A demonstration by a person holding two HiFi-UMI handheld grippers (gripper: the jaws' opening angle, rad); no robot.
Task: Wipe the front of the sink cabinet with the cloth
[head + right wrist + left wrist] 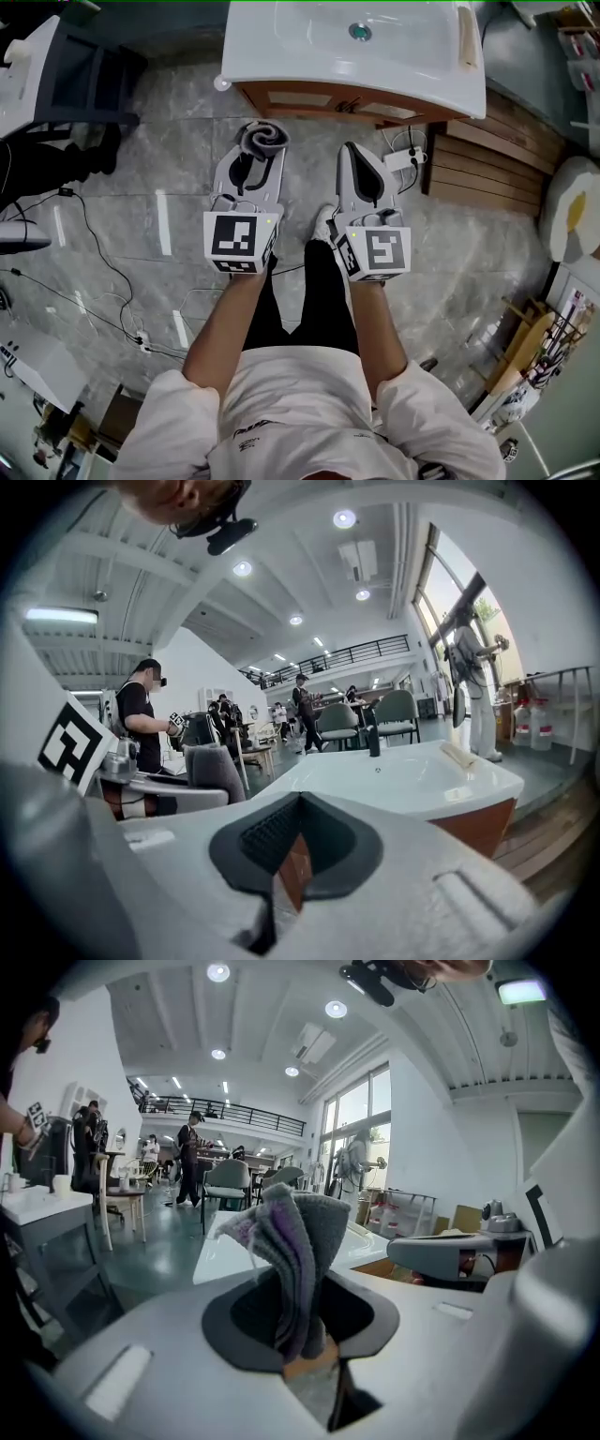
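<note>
Wiping not begun, it seems. The left gripper [251, 159] is clamped on the cloth [263, 138], near the cabinet [309, 99] front at 12 o'clock, probably not touching it, though the angle is poor. The right gripper [358, 161], at its 3 o'clock, has jaws together and empty. The whole front is left.

Sink cabinet [309, 98] on grey marble floor [178, 141]

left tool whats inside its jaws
A grey and purple cloth, bunched up, clamped in the left tool. Its lower end is hidden between the jaws, so its full length cannot be seen.
</note>
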